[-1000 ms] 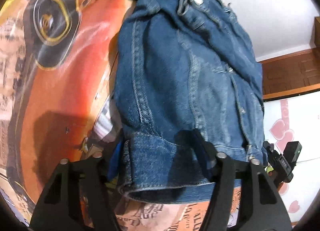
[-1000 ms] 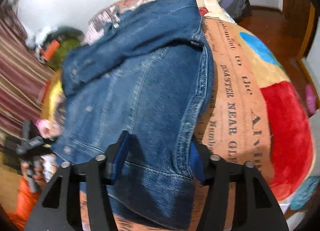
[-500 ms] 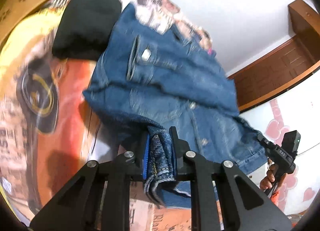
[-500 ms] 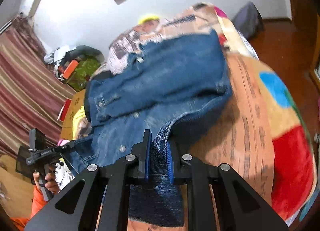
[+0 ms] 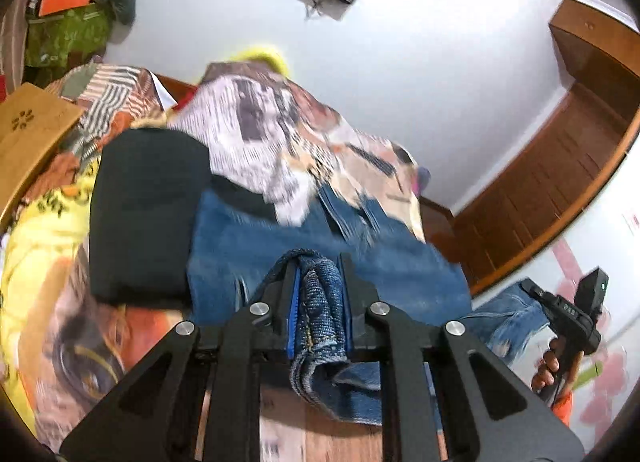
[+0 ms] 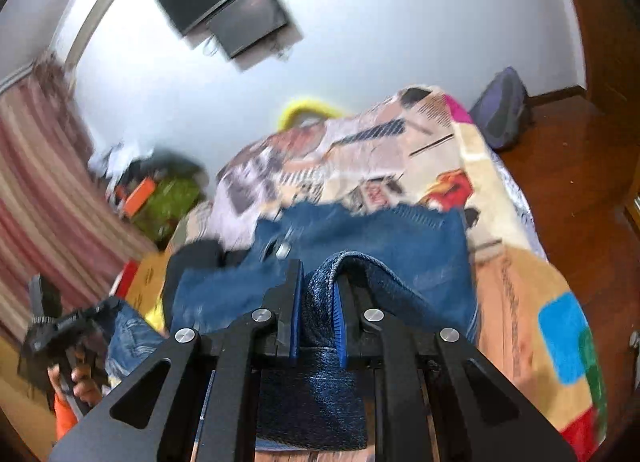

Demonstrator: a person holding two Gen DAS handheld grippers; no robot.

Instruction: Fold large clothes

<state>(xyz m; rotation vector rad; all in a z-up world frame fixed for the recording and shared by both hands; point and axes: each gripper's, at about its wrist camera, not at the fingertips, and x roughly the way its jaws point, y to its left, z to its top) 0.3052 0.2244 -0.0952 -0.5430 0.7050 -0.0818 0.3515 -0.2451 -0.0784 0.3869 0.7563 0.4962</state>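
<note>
**Both tongs gripping the denim jacket over the bed**

The left tongs (image 5: 320,302) are pinching a bunched fold of the blue denim jacket (image 5: 400,262) between their blue pads; the jaws have just been closing on the cloth. The right tongs (image 6: 316,302) are clenching another thick fold of the same jacket (image 6: 400,246), and their jaws too have just been closing on it. The jacket is stretching between the two tongs, with the rest of it lying on the colourful printed blanket (image 6: 520,282) of the bed. A black cushion (image 5: 144,214) is lying beside the jacket, perhaps touching it, but the blur is hiding the border. A dark screen (image 6: 236,14) is hanging on the white wall.
</note>
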